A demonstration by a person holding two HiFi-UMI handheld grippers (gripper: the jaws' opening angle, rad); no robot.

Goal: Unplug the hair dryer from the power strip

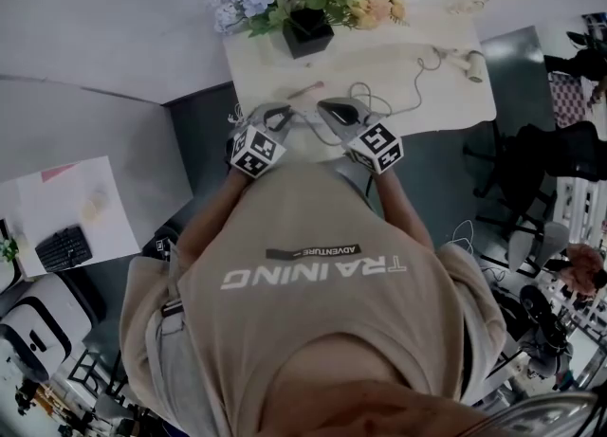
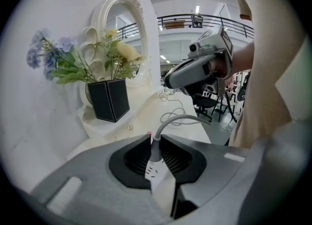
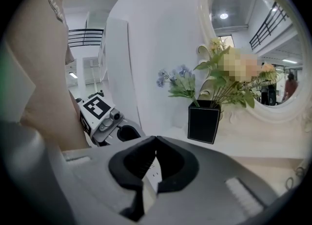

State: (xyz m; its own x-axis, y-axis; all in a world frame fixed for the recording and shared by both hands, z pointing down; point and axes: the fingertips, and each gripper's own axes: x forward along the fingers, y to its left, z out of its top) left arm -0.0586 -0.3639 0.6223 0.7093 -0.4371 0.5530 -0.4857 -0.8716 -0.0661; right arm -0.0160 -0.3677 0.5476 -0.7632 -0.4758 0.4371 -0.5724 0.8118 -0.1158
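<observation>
Sensibly, the left tool pinches the rigid plug, not its limp cord, on the probably light power strip before the black vase; the right tool is closed, empty.

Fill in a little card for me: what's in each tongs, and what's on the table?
Left tongs: closed on the grey plug
Plug: upright on the white power strip, looks plugged in
Right tongs: tips together, nothing between them, over the power strip
Cable: grey, curves away from the plug over the table
Nearby: black vase with flowers, white-framed mirror
</observation>
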